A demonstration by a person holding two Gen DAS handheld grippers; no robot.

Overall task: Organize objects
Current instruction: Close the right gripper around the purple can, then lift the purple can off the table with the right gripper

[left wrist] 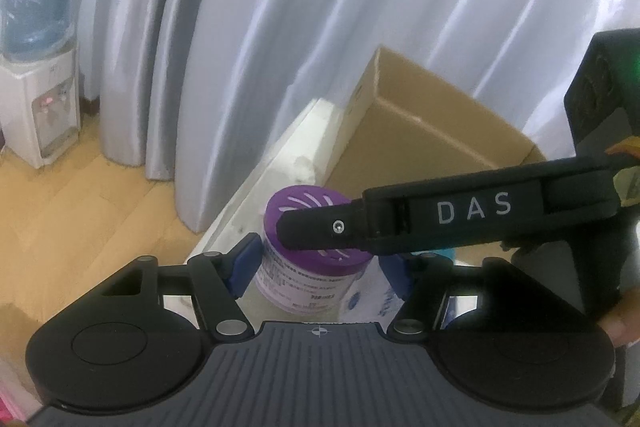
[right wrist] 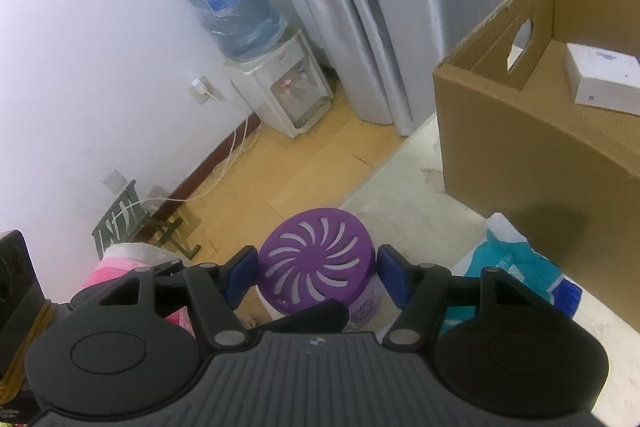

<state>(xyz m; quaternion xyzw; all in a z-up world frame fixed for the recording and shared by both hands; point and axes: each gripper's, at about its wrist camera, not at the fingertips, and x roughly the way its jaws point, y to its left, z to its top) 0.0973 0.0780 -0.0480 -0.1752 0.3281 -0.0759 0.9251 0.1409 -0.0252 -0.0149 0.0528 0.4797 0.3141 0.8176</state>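
A jar with a slotted purple lid (right wrist: 316, 259) and a pale printed body (left wrist: 304, 279) stands upright near the white table's corner. My left gripper (left wrist: 320, 269) is around the jar's body, a blue pad pressing on each side. My right gripper (right wrist: 317, 273) is around the lid, its blue pads touching the rim on both sides. In the left wrist view one black finger (left wrist: 440, 215) of the right gripper lies across the lid and hides part of it. In the right wrist view a black finger (right wrist: 316, 315) of the left gripper shows just below the lid.
An open cardboard box (right wrist: 520, 147) stands on the white table (right wrist: 400, 187) behind the jar, with a white carton (right wrist: 604, 79) inside. A teal packet (right wrist: 512, 267) lies right of the jar. A water dispenser (right wrist: 280, 91) stands on the wooden floor by the curtains.
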